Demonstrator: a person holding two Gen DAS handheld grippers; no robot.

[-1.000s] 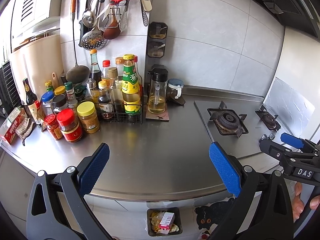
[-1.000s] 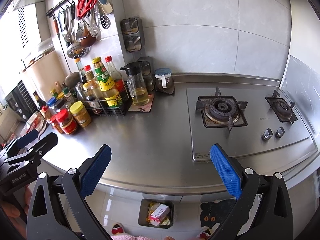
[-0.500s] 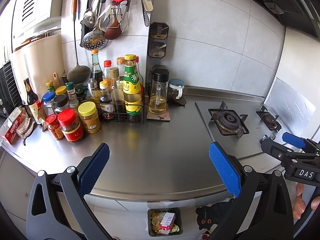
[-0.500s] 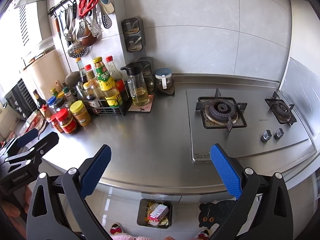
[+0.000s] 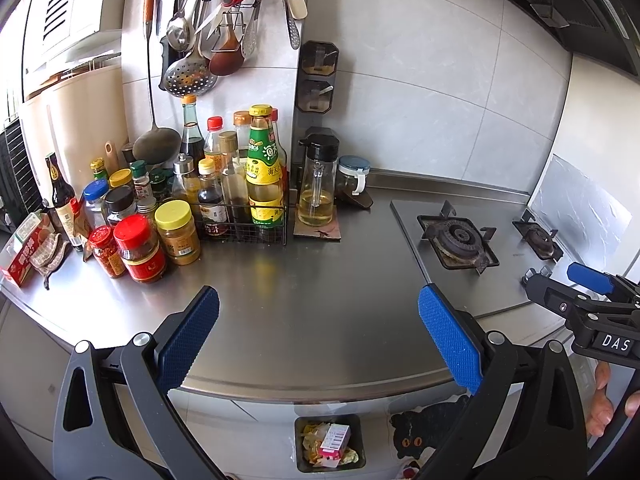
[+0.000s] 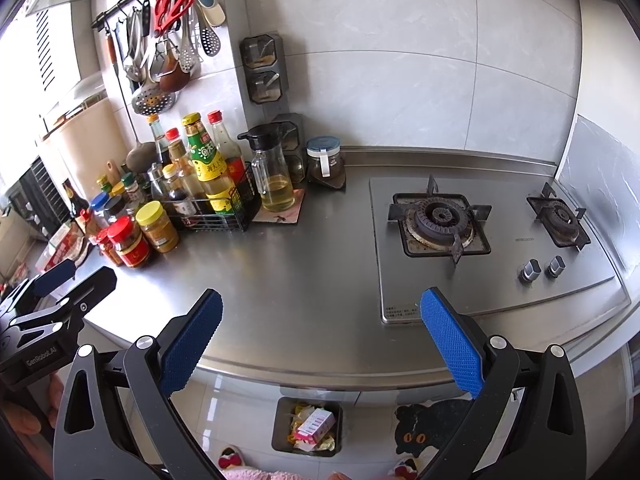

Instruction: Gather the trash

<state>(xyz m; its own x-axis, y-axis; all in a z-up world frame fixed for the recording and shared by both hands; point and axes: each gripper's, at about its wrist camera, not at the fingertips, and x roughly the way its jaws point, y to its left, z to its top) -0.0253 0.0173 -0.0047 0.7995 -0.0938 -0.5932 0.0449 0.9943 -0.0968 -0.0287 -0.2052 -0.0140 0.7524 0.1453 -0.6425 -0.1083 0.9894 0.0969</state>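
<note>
Trash fills the bin on the floor, below the tabletop edge.
Left tool and right tool hover above, both wide open, gripping nothing.

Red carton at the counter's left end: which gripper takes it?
Left, probably. The left gripper hangs open just before the red carton; the right gripper sits nearer the gas hob.

Both grippers held level, jaws spread wide, nothing between them

The left gripper and right gripper sit side by side, each with blue pads far apart; fingers of a hand wrap the right handle
</note>
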